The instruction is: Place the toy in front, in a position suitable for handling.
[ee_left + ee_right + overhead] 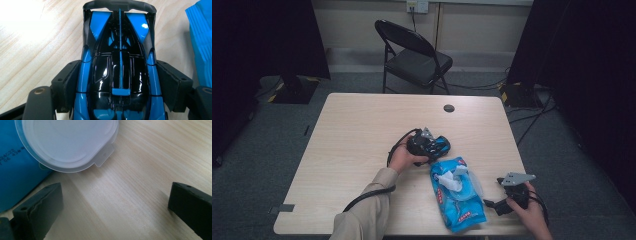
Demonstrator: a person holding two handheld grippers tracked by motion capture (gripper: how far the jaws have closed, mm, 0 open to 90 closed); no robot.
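Gripping the toy car (pixel 119 72) is where we are standing in the work: the left gripper (pixel 428 143) is sitting over it near the middle of the table (pixel 362 130), and in the left gripper view the two black pads (pixel 71 82) are lying along the car's blue flanks, one on each side. They are looking pressed against the body, so we are reading this as a hold, though we are judging that from how snug the pads sit. The car is resting on the wood, not lifted.

Just beside it, toward us, the blue wipes pack (pixel 458 192) is lying flat with its clear flip lid (pixel 67 143) swung open and a white wipe (pixel 448 181) standing up out of the opening. We are taking it that opening the pack is done, and that pulling the wipe and cleaning the car are what remain.

We are keeping the right gripper (pixel 499 197) low at the near right edge, its jaws standing wide apart with nothing but bare wood between them.

For writing, we are making out a printed code on the pack's blue film in the right gripper view, something like "4C22" above "06 43"; it is cut off at the edge. Red and white lettering on the pack in the high view is too small to read. No brand is showing on the car.
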